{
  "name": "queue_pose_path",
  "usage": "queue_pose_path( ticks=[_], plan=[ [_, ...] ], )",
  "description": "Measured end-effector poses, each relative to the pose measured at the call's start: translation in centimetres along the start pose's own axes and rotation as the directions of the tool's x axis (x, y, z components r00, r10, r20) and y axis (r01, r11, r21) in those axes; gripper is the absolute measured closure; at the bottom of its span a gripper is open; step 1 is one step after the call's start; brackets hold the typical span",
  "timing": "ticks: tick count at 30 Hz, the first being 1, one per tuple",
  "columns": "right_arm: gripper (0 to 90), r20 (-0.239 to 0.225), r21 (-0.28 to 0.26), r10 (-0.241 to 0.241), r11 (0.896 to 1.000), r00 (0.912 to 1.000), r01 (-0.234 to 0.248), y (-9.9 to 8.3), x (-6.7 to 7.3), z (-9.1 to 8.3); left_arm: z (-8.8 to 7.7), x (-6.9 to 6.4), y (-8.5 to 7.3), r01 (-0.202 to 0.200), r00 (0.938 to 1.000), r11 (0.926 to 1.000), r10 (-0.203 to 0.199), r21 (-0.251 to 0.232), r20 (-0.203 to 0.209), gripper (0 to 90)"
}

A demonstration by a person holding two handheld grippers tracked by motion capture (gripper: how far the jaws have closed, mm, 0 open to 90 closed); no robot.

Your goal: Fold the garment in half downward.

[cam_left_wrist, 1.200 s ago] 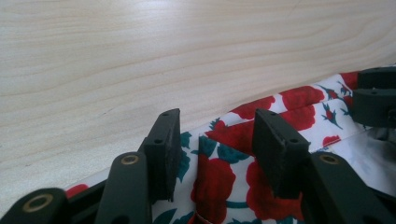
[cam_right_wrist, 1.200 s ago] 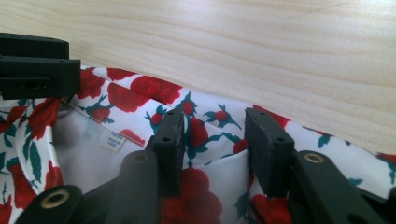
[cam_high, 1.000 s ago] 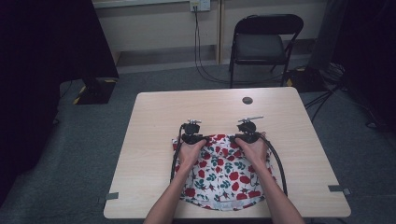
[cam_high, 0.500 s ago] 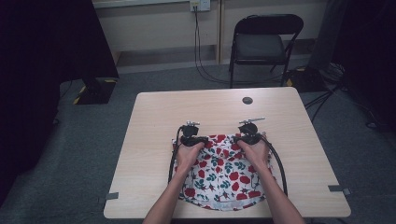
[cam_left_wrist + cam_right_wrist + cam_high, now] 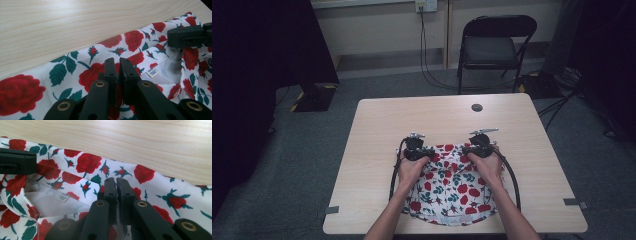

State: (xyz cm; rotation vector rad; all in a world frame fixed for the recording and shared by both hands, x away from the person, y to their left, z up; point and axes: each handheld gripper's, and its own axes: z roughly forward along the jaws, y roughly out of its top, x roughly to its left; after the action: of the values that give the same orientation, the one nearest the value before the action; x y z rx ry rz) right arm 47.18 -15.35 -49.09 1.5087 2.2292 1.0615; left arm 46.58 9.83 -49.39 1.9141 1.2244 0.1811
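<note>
Overhead, pale wooden table (image 5: 377, 130), grey carpet (image 5: 312, 150).

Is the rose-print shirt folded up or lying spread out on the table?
Spread out. The shirt lies flat on the table, with its collar and inside label exposed.

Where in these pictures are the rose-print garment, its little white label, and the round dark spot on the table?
rose-print garment (image 5: 452, 192): high view, middle of the cloth between the forearms.
little white label (image 5: 152, 73): left gripper view, centre of the tag.
round dark spot (image 5: 477, 107): high view, centre, near the table's far edge.
</note>
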Motion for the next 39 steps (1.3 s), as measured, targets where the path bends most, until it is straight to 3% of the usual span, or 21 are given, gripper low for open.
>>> queue_pose_path(
  ticks=[15, 27, 39],
  plan=[
    [87.6, -0.02, -0.038, -0.029, 0.999, 0.9994, 0.028, -0.7, 0.6, -1.7, -1.7, -1.0, -0.6, -0.05, 0.9979, 0.9982, 0.051, -0.034, 0.039, 86.6],
    [87.5, -0.043, -0.064, -0.053, 0.997, 0.9977, 0.05, -1.4, 1.3, -3.0, -2.9, -1.4, -1.6, -0.06, 0.996, 0.9967, 0.064, -0.054, 0.062, 86.4],
    [87.4, -0.073, -0.095, -0.044, 0.995, 0.9964, 0.037, -2.6, 1.2, -4.4, -4.2, -2.2, -2.1, -0.07, 0.9918, 0.9946, 0.077, -0.077, 0.102, 86.4]
  ],
)
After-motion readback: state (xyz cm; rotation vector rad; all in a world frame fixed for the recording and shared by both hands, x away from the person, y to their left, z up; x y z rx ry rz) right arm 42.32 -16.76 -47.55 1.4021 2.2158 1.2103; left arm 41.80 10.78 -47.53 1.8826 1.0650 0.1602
